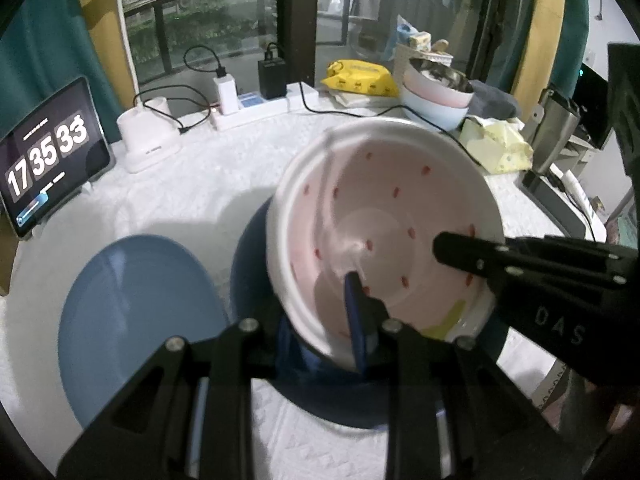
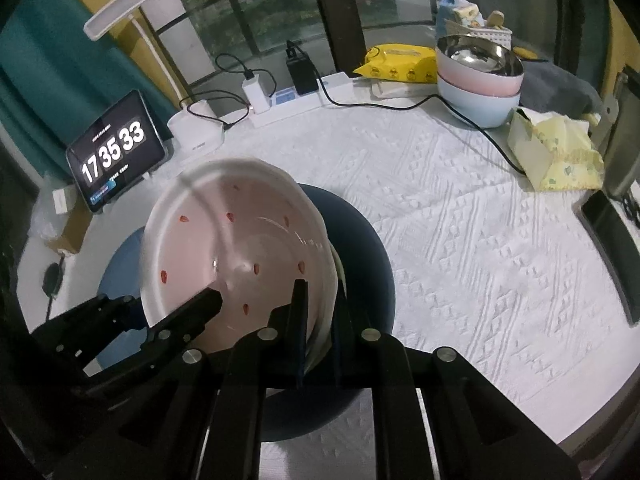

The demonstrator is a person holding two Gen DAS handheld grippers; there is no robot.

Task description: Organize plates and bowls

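Both grippers held a white plate with red specks (image 1: 384, 216), tilted above a dark blue plate (image 2: 360, 232) on the white tablecloth (image 2: 460, 220). The left gripper (image 1: 362, 316) and the right gripper (image 2: 318, 320) each had jaws clamped on its near rim. A light blue plate (image 1: 136, 320) lay just beside.

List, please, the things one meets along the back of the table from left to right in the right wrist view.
Tablet clock → white lamp base → white charger → black charger → yellow packet → stacked bowls → yellow tissue pack.
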